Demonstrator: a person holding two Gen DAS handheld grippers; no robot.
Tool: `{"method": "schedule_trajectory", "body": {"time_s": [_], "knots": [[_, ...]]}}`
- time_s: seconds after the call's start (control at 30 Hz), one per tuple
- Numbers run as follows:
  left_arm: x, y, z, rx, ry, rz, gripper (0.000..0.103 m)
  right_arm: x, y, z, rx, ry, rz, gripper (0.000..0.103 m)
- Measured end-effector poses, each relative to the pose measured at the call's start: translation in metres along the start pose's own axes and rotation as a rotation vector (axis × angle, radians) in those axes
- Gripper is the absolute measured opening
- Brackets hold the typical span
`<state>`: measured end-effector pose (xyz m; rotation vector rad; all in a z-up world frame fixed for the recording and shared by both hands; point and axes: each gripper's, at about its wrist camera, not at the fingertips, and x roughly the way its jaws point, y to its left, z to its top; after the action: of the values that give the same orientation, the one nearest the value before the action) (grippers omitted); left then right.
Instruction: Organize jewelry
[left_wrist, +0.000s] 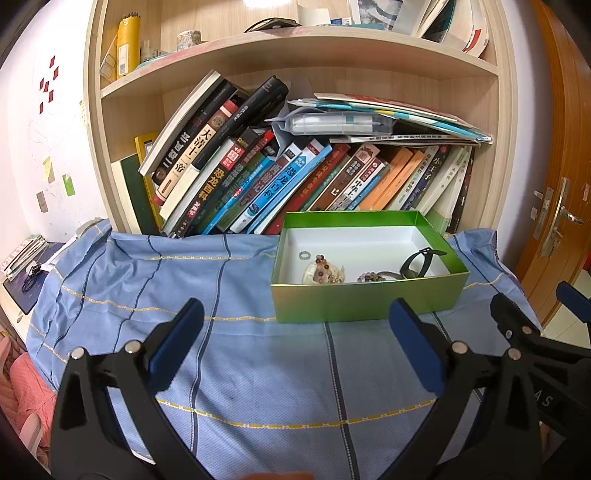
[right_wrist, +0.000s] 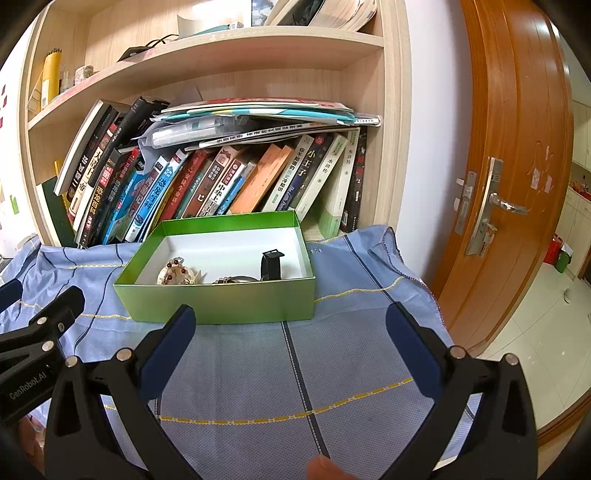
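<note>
Blue checked cloth (left_wrist: 258, 369) fronts a bookshelf (left_wrist: 295, 66). Green box (left_wrist: 369, 299) sits centre-right, holding a beaded bracelet (left_wrist: 323, 271) and black strap (left_wrist: 421, 262). Only left view shows the small ring (left_wrist: 303, 254); only right shows the door handle (right_wrist: 508, 204). Left gripper (left_wrist: 295, 325) and right gripper (right_wrist: 291, 328): jaws spread, nothing held.

The left gripper (left_wrist: 295, 325) hangs level with its jaws spread wide, gripping nothing. Just beside it, the right gripper (right_wrist: 291, 328) is likewise wide apart and empty.
</note>
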<state>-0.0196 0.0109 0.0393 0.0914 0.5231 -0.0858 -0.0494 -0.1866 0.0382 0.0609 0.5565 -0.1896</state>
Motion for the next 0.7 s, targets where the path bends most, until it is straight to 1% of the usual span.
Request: {"method": "schedule_trajectory", "body": {"time_s": [0.7], "knots": [[-0.0001,-0.0015,-0.002,0.011,0.003,-0.001,0.099,0.0025,-0.0023,-0.0007,-0.001,0.003,-0.003,0.1]]}}
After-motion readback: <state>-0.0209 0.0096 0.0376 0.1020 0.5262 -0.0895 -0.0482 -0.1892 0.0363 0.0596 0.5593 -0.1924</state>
